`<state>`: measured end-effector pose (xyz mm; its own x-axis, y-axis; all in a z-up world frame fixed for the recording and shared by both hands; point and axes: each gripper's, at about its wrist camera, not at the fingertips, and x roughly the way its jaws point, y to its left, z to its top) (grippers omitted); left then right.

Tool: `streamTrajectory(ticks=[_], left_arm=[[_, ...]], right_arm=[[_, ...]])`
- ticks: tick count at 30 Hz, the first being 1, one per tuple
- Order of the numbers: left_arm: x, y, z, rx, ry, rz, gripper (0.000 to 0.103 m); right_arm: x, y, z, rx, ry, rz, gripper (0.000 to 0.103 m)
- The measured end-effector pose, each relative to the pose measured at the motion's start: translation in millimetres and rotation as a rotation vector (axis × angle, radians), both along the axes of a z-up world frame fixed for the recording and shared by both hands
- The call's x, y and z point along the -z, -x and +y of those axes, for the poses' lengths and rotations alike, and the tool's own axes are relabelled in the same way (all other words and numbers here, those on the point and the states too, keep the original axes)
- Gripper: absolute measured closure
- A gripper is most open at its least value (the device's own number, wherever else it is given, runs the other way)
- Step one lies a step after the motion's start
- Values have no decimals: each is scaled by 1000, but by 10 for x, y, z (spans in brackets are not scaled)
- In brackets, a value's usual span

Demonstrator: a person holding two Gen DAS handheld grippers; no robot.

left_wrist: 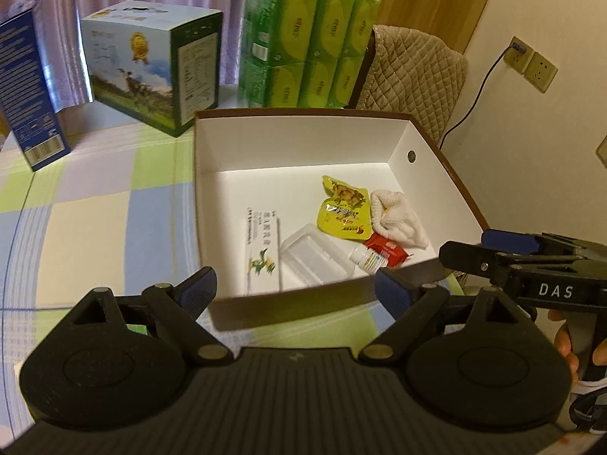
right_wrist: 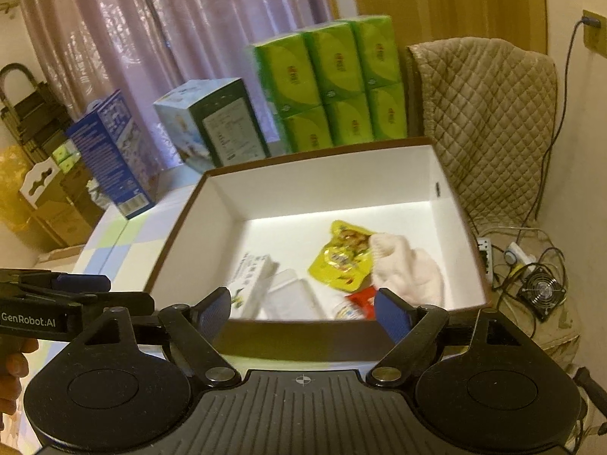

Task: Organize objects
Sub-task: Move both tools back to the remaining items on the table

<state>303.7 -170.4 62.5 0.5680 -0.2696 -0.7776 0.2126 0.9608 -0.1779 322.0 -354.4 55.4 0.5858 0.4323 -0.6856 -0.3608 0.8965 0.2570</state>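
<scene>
One open box (left_wrist: pixel 303 144), brown outside, white inside, sits on the checked tablecloth (left_wrist: pixel 95 227). Six items in it, all bunched in the near-right part of the floor: one yellow snack pouch (left_wrist: pixel 343 208), one white cloth (left_wrist: pixel 394 220) touching the pouch's right edge, one red packet (left_wrist: pixel 389 251) just under the cloth, one small bottle (left_wrist: pixel 367 258) against the packet (label too blurred to read), one clear plastic tray (left_wrist: pixel 313 256), one flat white carton (left_wrist: pixel 261 250) with green print leftmost. Far half and left side of the box floor are bare. Left gripper (left_wrist: pixel 294 284) has jaws wide apart, nothing between them, hovering over the box's near wall. Right gripper (right_wrist: pixel 303 307) likewise spread and empty, at the near wall; it shows in the left view off the near-right corner. Behind the box: one six-pack of green tissue packs (left_wrist: pixel 307 49), one pale blue carton (left_wrist: pixel 151 64), one dark blue carton (left_wrist: pixel 30 91). Quilted chair cover (right_wrist: pixel 481 121) just beyond the right wall.
</scene>
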Motion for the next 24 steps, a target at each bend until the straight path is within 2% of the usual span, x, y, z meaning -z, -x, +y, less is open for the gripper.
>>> streamTrajectory(ticks=[8, 24], left_arm=[[8, 385, 413, -52, 6, -1, 13], [251, 1125, 1425, -225, -7, 83, 13]], right_arm=[[-1, 311, 367, -66, -5, 11, 23], [283, 778, 1060, -207, 4, 90, 23]])
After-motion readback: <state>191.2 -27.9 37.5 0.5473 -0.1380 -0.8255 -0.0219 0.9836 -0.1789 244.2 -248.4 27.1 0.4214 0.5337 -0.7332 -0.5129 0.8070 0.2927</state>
